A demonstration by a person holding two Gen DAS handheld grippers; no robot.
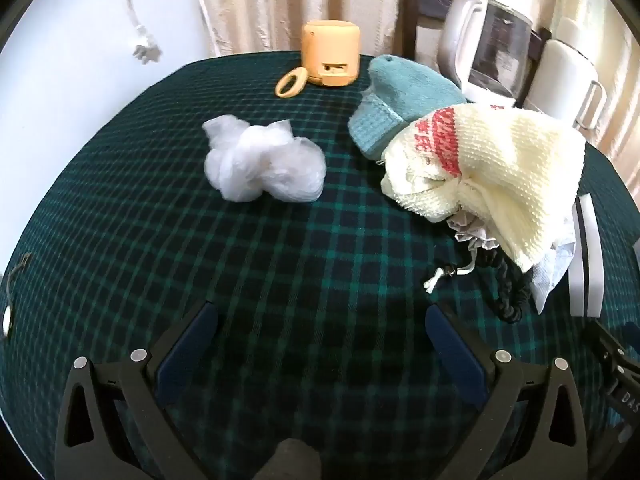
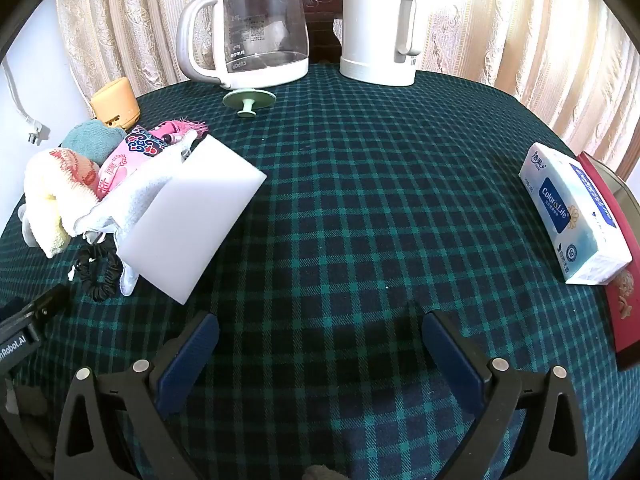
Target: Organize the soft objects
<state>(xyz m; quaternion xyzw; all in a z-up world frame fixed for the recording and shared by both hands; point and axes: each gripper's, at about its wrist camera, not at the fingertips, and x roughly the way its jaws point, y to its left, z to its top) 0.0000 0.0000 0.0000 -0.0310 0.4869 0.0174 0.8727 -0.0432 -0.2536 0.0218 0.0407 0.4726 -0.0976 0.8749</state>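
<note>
Where towel (image 1: 500, 168) drapes, pouch (half-hidden) (image 1: 474, 236)

Woven matt checked tablecloth (image 1: 160, 200), crinkled glossy plastic bag (image 1: 262, 168), nubby cream terry towel (image 1: 516, 160), smooth white foam block (image 2: 192, 216).

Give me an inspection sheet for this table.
Surface: checked tablecloth, round table.
Job's things: cream towel, teal cloth, pink pouch, black hair tie and white foam block heaped together; plastic bag apart.
Clutter: two kettles, orange speaker, tissue pack, green lid.
Grippers: left hand-held gripper and right hand-held gripper open, empty.
Cables: wall plug dangling.
Surroundings: curtains, chair.
</note>
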